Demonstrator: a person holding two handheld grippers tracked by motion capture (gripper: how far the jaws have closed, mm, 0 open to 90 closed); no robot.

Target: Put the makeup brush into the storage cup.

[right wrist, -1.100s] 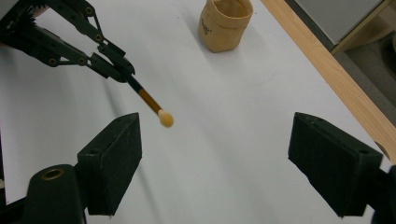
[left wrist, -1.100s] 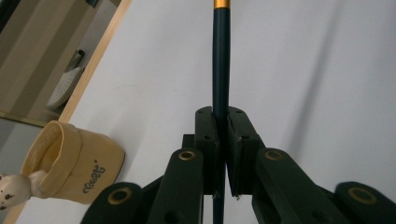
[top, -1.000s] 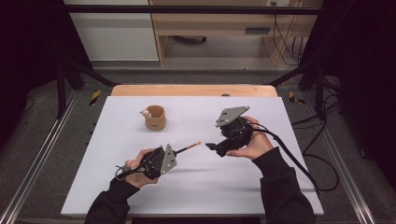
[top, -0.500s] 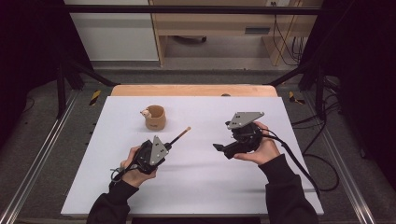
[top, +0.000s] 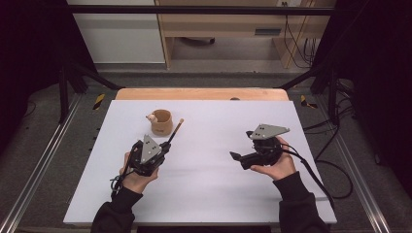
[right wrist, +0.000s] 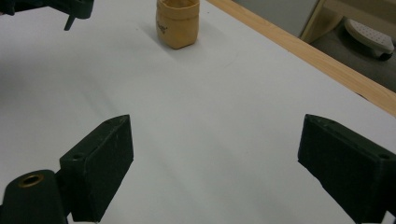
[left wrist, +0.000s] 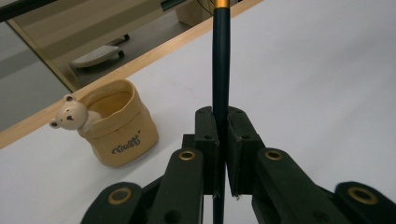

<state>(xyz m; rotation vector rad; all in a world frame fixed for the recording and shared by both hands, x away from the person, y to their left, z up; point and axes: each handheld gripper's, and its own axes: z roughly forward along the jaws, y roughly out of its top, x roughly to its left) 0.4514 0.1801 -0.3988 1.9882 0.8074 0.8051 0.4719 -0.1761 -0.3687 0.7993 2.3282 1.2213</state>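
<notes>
Your left hand-held gripper (top: 164, 145) is clamped on the slim dark brush (left wrist: 221, 70); its long axis runs past the tan bear-trimmed fabric pot (top: 160, 122) on the white bench (top: 218, 194), tip just beside the rim. Your right hand-held gripper (right wrist: 215, 172), jaws just opened and empty, sits well apart.

Table (top: 204, 194): pot (top: 161, 122) at my 11 o'clock; pen (top: 173, 133) just right of it; my left gripper (top: 167, 144) at 10, right gripper (top: 235, 156) at 2.

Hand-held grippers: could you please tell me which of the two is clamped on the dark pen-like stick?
The left hand-held gripper, jaws shut on the dark, gold-banded stick; the right hand-held gripper stands wide open, holding nothing.
</notes>
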